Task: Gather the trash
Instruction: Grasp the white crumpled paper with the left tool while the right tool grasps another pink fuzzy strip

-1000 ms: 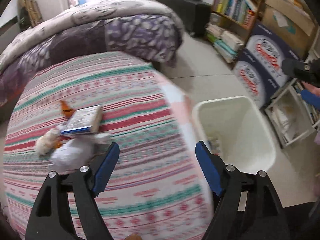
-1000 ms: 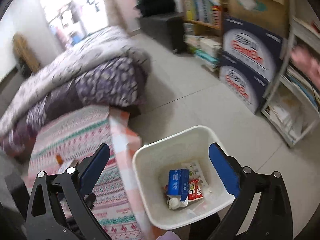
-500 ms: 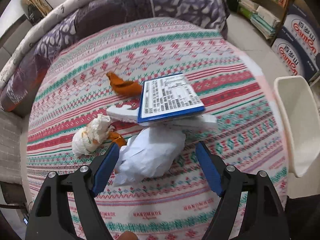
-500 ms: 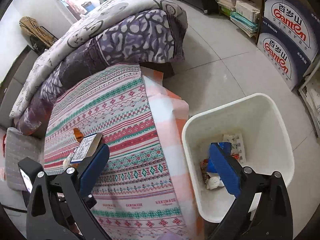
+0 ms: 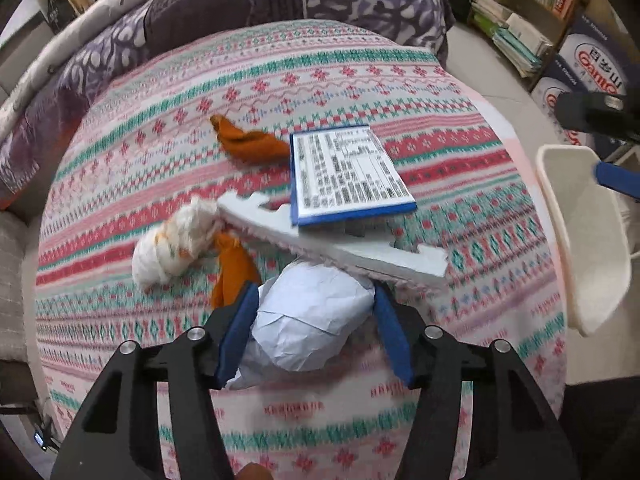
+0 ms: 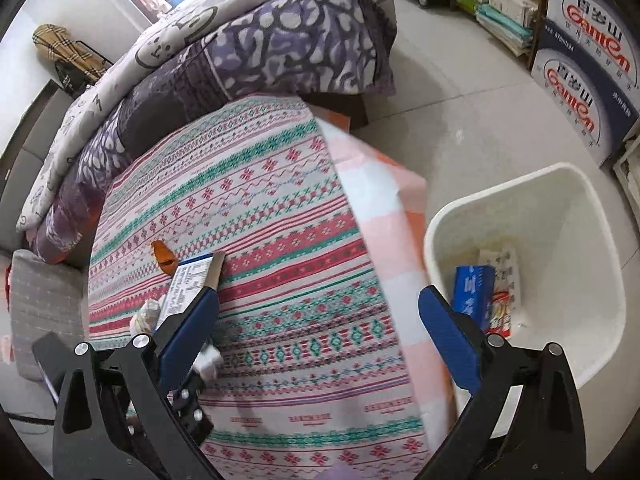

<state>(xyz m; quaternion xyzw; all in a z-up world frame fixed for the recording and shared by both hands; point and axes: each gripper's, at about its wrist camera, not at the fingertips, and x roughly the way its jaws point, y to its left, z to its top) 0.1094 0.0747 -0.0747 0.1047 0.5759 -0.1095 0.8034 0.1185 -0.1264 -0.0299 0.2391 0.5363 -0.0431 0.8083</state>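
On the patterned bedspread (image 5: 320, 76) lies a pile of trash: a crumpled white paper ball (image 5: 308, 320), a white foam strip (image 5: 332, 240), a blue-edged printed box (image 5: 348, 172), orange peels (image 5: 248, 144) and a white tissue wad (image 5: 172, 244). My left gripper (image 5: 314, 304) is open, its jaws on either side of the paper ball. My right gripper (image 6: 320, 312) is open and empty, above the bed's edge next to the white bin (image 6: 580, 216). The bin holds a blue carton (image 6: 472, 284) and wrappers.
A purple patterned quilt (image 6: 280, 40) is heaped at the far end of the bed. Blue-and-white cardboard boxes (image 6: 588, 60) and bookshelves stand to the right on the tiled floor (image 6: 460, 112). The bin's rim (image 5: 580, 240) shows at the right in the left wrist view.
My left gripper swung from the bin side to the trash pile and came down around the paper ball. My right gripper moved left from above the bin toward the bed.
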